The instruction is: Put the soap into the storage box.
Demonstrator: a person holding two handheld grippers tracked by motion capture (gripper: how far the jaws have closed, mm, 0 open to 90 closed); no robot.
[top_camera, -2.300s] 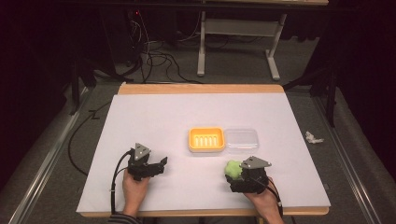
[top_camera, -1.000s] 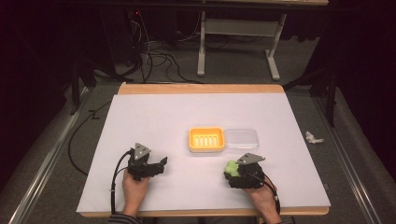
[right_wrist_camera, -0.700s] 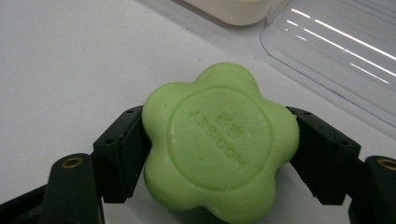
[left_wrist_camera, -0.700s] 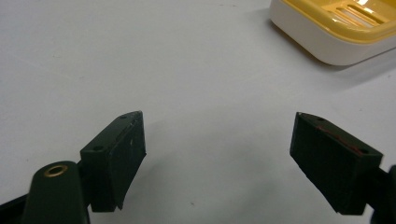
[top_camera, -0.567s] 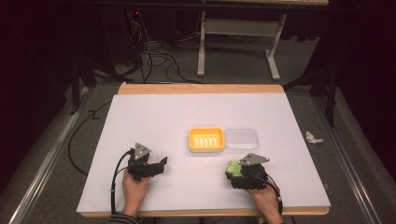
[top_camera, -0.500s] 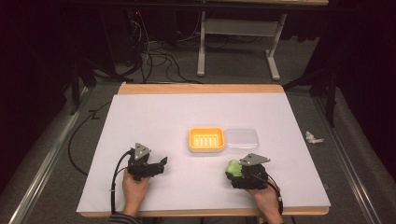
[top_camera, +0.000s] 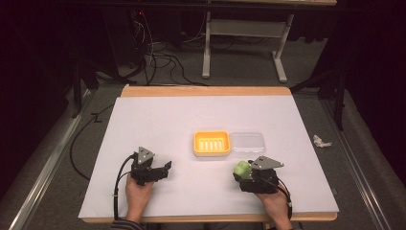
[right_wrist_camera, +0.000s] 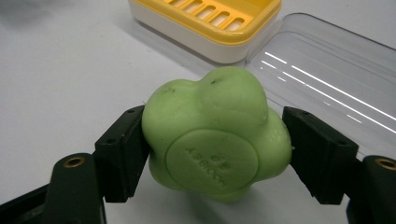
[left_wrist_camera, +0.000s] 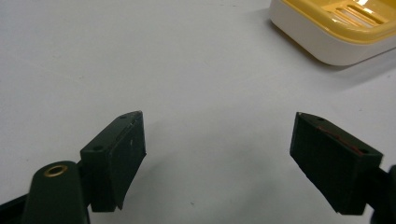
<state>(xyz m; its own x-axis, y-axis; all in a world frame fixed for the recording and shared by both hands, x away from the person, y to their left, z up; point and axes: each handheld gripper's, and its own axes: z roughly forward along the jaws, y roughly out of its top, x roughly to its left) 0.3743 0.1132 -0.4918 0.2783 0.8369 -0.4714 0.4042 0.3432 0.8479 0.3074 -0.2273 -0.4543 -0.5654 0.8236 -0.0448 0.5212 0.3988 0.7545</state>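
Right hand-held gripper (right_wrist_camera: pixel 215 154): clamped on green soap (right_wrist_camera: pixel 215 140), drawn slightly nearer the worktop's (top_camera: pixel 191 120) front edge. Left hand-held gripper (left_wrist_camera: pixel 219 158): jaws apart, empty. Soap dish (top_camera: pixel 212 143): unfilled, likely destination.

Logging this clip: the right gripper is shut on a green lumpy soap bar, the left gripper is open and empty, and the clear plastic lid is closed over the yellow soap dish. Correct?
Not quite. The clear plastic lid lies flat on the table beside the yellow soap dish, which stands uncovered, as the high view shows. The rest holds: right gripper shut on the green lumpy soap bar, left gripper open and empty.

The embossed lettering on the lumpy green soap bar (right_wrist_camera: pixel 212 135) is too blurred to read. The small crumpled white scrap (top_camera: pixel 321 141) beside the table is too small to identify.
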